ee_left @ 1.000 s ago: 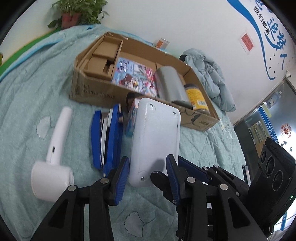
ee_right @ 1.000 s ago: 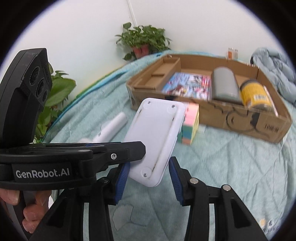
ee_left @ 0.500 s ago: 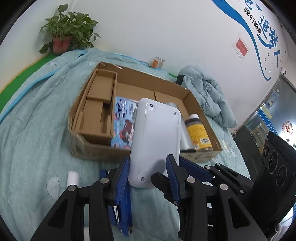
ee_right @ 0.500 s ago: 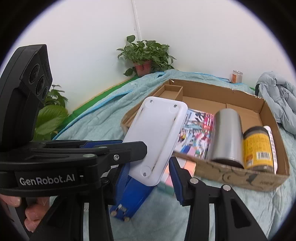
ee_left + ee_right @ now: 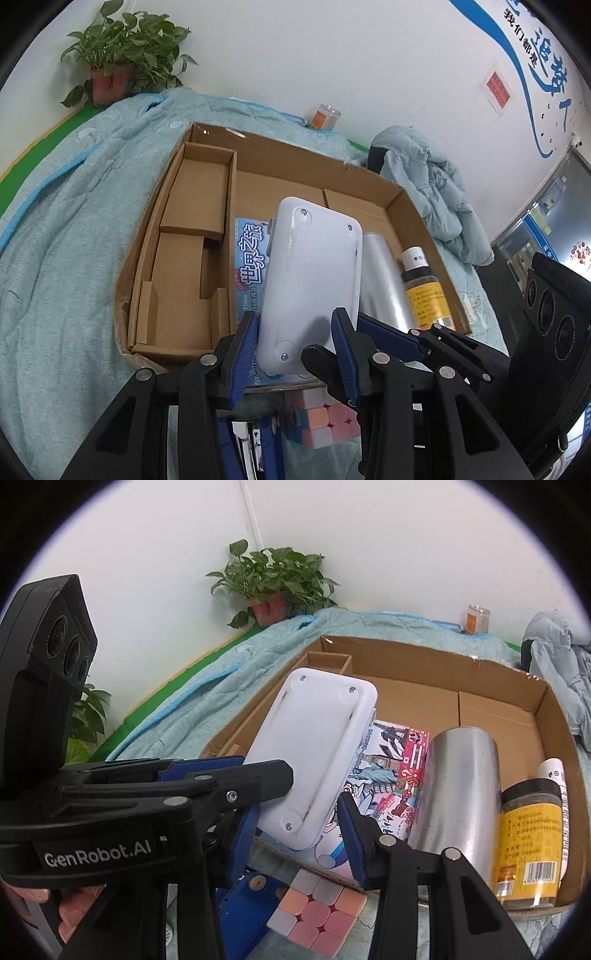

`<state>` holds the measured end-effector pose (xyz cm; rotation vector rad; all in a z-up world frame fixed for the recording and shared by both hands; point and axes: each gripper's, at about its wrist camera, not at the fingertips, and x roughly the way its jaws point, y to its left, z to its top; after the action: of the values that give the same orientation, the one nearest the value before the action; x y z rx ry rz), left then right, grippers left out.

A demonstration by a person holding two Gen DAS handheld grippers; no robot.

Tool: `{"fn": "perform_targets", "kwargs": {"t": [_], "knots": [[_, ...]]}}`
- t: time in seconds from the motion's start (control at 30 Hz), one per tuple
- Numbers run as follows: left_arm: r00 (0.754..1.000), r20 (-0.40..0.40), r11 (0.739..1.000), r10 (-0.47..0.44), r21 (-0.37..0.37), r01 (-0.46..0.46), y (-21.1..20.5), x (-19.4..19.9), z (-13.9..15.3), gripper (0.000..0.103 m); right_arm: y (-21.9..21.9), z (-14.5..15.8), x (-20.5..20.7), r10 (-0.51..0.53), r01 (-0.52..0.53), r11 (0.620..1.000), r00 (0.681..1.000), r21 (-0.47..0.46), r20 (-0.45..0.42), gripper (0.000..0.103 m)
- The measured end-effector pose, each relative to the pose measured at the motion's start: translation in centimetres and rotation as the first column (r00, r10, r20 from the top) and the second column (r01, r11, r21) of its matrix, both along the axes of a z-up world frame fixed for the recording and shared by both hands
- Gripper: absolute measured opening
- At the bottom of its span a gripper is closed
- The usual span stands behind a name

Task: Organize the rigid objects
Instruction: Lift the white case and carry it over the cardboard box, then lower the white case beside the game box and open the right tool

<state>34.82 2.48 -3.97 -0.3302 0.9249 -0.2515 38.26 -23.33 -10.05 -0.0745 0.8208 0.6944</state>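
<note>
Both grippers hold one white flat plastic device (image 5: 314, 273), also in the right wrist view (image 5: 314, 753), lifted over the open cardboard box (image 5: 184, 229). My left gripper (image 5: 295, 347) is shut on its near end. My right gripper (image 5: 299, 823) is shut on the same end from beside it. In the box lie a picture book (image 5: 388, 775), a steel tumbler (image 5: 458, 790) and a yellow-labelled jar (image 5: 532, 834). A pastel cube (image 5: 317, 912) and a blue stapler (image 5: 243, 904) lie on the blanket below the device.
The box has cardboard divider compartments (image 5: 195, 206) on its left side. A teal blanket (image 5: 55, 240) covers the surface. A potted plant (image 5: 114, 70), a small glass jar (image 5: 325, 116) and a bundled jacket (image 5: 436, 192) stand behind the box.
Both grippers have lifted the white device from the blanket and carried it forward over the box. The cube and stapler have dropped to the bottom of the views.
</note>
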Motion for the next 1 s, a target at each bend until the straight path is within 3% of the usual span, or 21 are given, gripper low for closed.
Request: {"fn": "perform_targets", "kwargs": {"t": [0.2,0.27,0.47,0.7,0.73,0.77,0.8,0.83,0.87,0.9,1.0], "knots": [[0.996,-0.091,0.999,0.008,0.041,-0.004,-0.5,1.4,-3.8,0.036,0.3,-3.0,1.1,-0.001,-0.001,1.0,0.992,-0.015,-0.128,0.043],[0.997,-0.074,0.997,0.008,0.076,-0.002,-0.7,0.9,-4.1,0.029,0.2,-3.6,1.4,-0.015,0.014,1.0,0.988,-0.006,-0.156,0.043],[0.996,-0.085,0.998,-0.008,0.061,0.013,-1.1,0.7,-4.4,0.029,0.9,-4.1,1.6,-0.012,0.006,0.999,0.986,-0.035,-0.169,0.035],[0.999,-0.027,0.992,0.02,0.125,-0.016,-0.7,-1.6,-2.9,0.032,0.3,-3.7,1.9,-0.005,0.002,1.0,0.98,-0.013,-0.197,0.036],[1.0,0.0,0.989,0.028,0.142,-0.028,-0.5,-2.4,-2.4,0.036,0.1,-3.1,1.2,-0.019,0.016,1.0,0.988,-0.024,-0.155,0.036],[0.998,0.038,0.986,0.046,0.159,-0.052,-0.2,-3.2,-1.7,0.054,-0.1,-2.6,0.6,-0.034,0.031,0.999,0.993,-0.027,-0.116,0.046],[0.992,0.098,0.978,0.082,0.181,-0.098,0.2,-4.5,-0.8,0.068,-0.9,-1.4,-0.9,-0.07,0.07,0.998,0.997,-0.006,-0.019,0.059],[0.979,0.162,0.969,0.123,0.194,-0.154,0.6,-5.7,0.1,0.101,-1.6,-0.7,-1.9,-0.097,0.096,0.995,0.994,0.021,0.041,0.095],[0.961,0.225,0.958,0.158,0.199,-0.204,0.9,-7.0,0.8,0.103,-2.5,0.1,-3.2,-0.123,0.118,0.992,0.987,0.053,0.108,0.102],[0.942,0.284,0.949,0.179,0.204,-0.242,1.2,-8.2,1.4,0.103,-2.9,0.4,-3.7,-0.133,0.127,0.99,0.983,0.057,0.129,0.102],[0.948,0.271,0.947,0.165,0.226,-0.23,1.8,-10.1,1.4,0.103,-4.3,0.0,-5.3,-0.185,0.181,0.982,0.976,0.05,0.117,0.102]]}}
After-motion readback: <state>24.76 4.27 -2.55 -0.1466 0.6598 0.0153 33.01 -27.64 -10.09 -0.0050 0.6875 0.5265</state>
